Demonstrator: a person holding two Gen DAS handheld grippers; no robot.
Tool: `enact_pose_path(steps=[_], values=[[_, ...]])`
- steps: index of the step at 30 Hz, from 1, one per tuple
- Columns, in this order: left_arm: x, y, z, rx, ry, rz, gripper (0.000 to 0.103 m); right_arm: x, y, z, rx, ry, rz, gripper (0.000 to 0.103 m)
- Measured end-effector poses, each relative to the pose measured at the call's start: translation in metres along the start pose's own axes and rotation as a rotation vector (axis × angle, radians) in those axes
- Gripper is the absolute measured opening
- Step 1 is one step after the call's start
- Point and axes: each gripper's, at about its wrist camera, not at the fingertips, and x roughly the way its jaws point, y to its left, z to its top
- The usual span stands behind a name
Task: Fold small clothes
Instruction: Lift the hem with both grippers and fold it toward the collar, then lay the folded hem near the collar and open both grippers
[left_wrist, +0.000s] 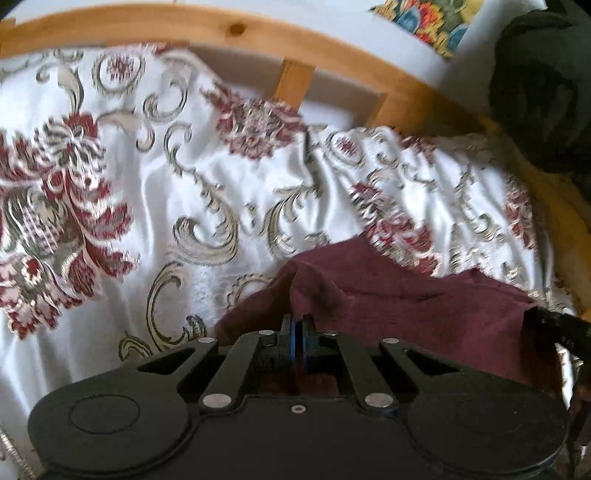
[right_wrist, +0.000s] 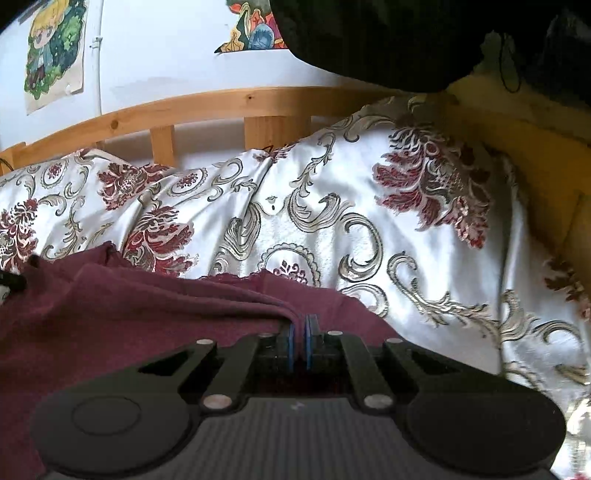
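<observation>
Both grippers are clamped on one maroon garment (left_wrist: 406, 306): left gripper (left_wrist: 296, 325) pinches a raised peak of cloth, right gripper (right_wrist: 302, 326) nips a bunched edge, jaws near closed. Garment hangs between them, low over the patterned bedspread (right_wrist: 369, 206). Step in hand, by judgement: carrying the cloth for laying out or folding. Next move calls for lowering it flat, grippers level, cloth taut.

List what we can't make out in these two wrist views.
- Maroon garment: type and fold state unknown; both views crop it and the gripper bodies cover its near part.
- Left gripper, right gripper: shut on the cloth, which covers the pad tips.
- Bedspread: pattern smeared by motion blur in the left view.
- Dark bundle: cut by the top edge, unidentifiable.
</observation>
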Motion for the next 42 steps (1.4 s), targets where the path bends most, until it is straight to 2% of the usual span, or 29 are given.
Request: enact_pose_path(steps=[2, 3, 5, 6, 7, 10, 12, 13, 14, 15, 16, 17, 20, 24, 27, 28, 29, 33, 38, 42], values=[[0.008, 0.003, -0.004, -0.006, 0.008, -0.005, 0.002, 0.003, -0.003, -0.003, 0.009, -0.006, 0.016, 0.01], [0.011, 0.003, -0.006, -0.006, 0.008, -0.006, 0.002, 0.003, -0.005, -0.004, 0.015, -0.011, 0.031, 0.014], [0.011, 0.005, -0.011, -0.012, 0.004, -0.009, 0.002, -0.001, -0.01, -0.007, 0.037, -0.025, 0.058, 0.038], [0.011, 0.008, -0.012, -0.025, 0.001, -0.013, 0.002, -0.003, -0.013, -0.006, 0.053, -0.036, 0.075, 0.065], [0.012, 0.009, -0.013, -0.035, -0.001, -0.015, 0.003, -0.006, -0.016, -0.006, 0.068, -0.051, 0.09, 0.079], [0.011, 0.012, -0.014, -0.054, -0.004, -0.02, 0.006, -0.016, -0.022, -0.004, 0.112, -0.085, 0.129, 0.099], [0.009, 0.015, -0.014, -0.096, 0.001, -0.027, 0.017, -0.02, -0.025, -0.005, 0.144, -0.086, 0.159, 0.102], [0.007, 0.019, -0.015, -0.134, -0.002, -0.042, 0.026, -0.022, -0.026, -0.006, 0.156, -0.083, 0.173, 0.102], [0.004, 0.021, -0.017, -0.168, -0.015, -0.058, 0.041, -0.023, -0.027, -0.007, 0.164, -0.078, 0.18, 0.103], [0.0, 0.023, -0.018, -0.185, -0.027, -0.072, 0.049, -0.024, -0.027, -0.009, 0.168, -0.072, 0.178, 0.102], [-0.004, 0.022, -0.02, -0.191, -0.043, -0.087, 0.062, -0.026, -0.027, -0.011, 0.169, -0.07, 0.17, 0.103], [-0.009, 0.02, -0.023, -0.181, -0.059, -0.099, 0.069, -0.028, -0.027, -0.013, 0.171, -0.071, 0.161, 0.103], [-0.016, 0.008, -0.028, -0.111, -0.055, -0.107, 0.075, -0.034, -0.027, -0.02, 0.182, -0.08, 0.148, 0.103], [-0.007, -0.01, -0.033, -0.004, 0.008, -0.043, 0.074, -0.034, -0.025, -0.029, 0.192, -0.074, 0.132, 0.103], [0.005, -0.018, -0.035, 0.019, 0.044, 0.019, 0.061, -0.03, -0.023, -0.036, 0.198, -0.038, 0.124, 0.103], [0.008, -0.019, -0.036, 0.02, 0.048, 0.029, 0.05, -0.03, -0.022, -0.037, 0.195, -0.032, 0.119, 0.103], [0.01, -0.02, -0.037, 0.022, 0.049, 0.032, 0.034, -0.031, -0.021, -0.039, 0.189, -0.03, 0.115, 0.102], [0.01, -0.026, -0.04, 0.058, 0.025, 0.057, 0.007, -0.035, -0.018, -0.043, 0.17, -0.02, 0.101, 0.102], [-0.017, -0.021, -0.037, 0.014, -0.137, 0.086, 0.006, -0.039, -0.017, -0.044, 0.161, -0.016, 0.084, 0.102], [-0.01, -0.016, -0.044, 0.007, -0.092, 0.119, 0.006, -0.035, -0.009, -0.046, 0.099, 0.003, 0.034, 0.102]])
